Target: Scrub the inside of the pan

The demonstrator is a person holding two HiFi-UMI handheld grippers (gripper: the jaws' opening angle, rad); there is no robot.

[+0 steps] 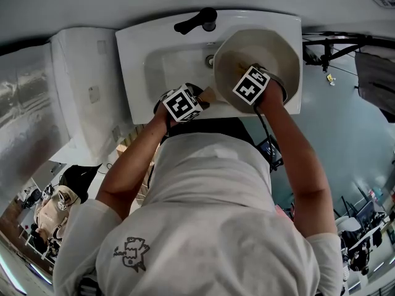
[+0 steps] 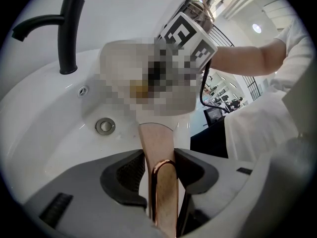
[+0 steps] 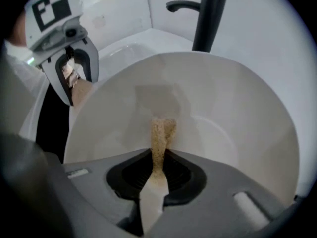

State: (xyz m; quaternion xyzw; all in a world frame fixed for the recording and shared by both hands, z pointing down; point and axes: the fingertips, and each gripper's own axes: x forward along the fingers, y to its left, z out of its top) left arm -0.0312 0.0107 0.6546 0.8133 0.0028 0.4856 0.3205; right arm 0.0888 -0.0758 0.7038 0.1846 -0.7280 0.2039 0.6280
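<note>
White sink (image 1: 139,48) holds the tilted cream pan (image 3: 237,113). Left gripper (image 2: 159,155) has its jaws clamped on the pan handle (image 2: 157,135). Right gripper (image 3: 157,158) has its jaws squeezing a tan scrub pad (image 3: 161,133), which touches the pan's inside.

Glossy white ceramic sink (image 1: 133,54), matt black tap (image 1: 196,22), smooth cream pan (image 1: 278,48), rough tan scrub pad (image 3: 159,138)

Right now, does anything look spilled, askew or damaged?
Nothing stands out. The left gripper clamps the pan by its handle over the sink, and the right gripper holds a tan scouring pad against its inside.
</note>
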